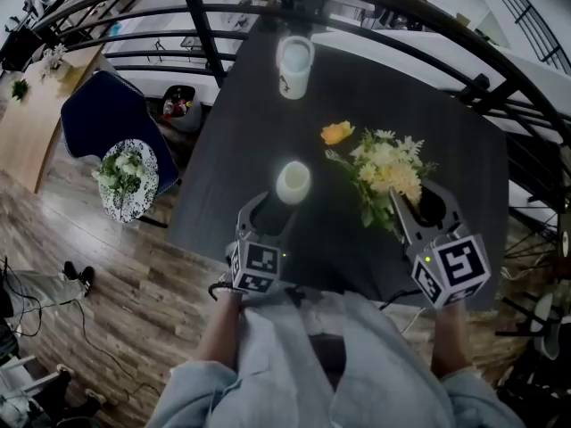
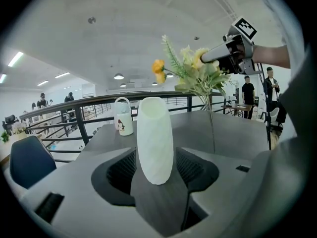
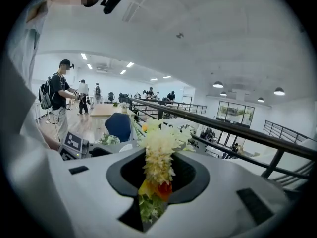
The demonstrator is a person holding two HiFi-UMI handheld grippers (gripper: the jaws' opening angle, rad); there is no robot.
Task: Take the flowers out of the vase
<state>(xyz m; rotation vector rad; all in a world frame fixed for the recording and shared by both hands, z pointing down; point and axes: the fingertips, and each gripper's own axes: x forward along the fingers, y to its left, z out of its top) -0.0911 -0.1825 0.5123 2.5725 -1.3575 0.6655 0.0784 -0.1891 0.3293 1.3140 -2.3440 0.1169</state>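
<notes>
- The dark table (image 1: 268, 105) fills the middle of the head view, with a black railing (image 1: 201, 25) curving round its far side and a blue chair (image 1: 111, 114) on the wooden floor to the left.
- The right gripper (image 1: 419, 205) is clamped on the flowers (image 1: 385, 169). Its own view shows cream blooms and green leaves squeezed tight between the jaws, which neither other view shows.
- The left gripper (image 1: 270, 210) is closed round the lower part of the vase (image 1: 293, 183). In its own view the ribbed pads sit against both flanks of the vase (image 2: 155, 140).
- The flowers are out of the vase and to its right. Only the left gripper view shows them from the side (image 2: 195, 73), held up by the head with a thin bare stem hanging towards the table.
- The white vase stands upright near the table's front edge, its mouth empty in the head view.
- A white mug (image 1: 294, 65) stands well behind the vase. The left gripper view shows its handle and a small printed figure (image 2: 123, 117).
- One orange bloom (image 1: 337, 133) sticks out on the vase side of the bunch.
</notes>
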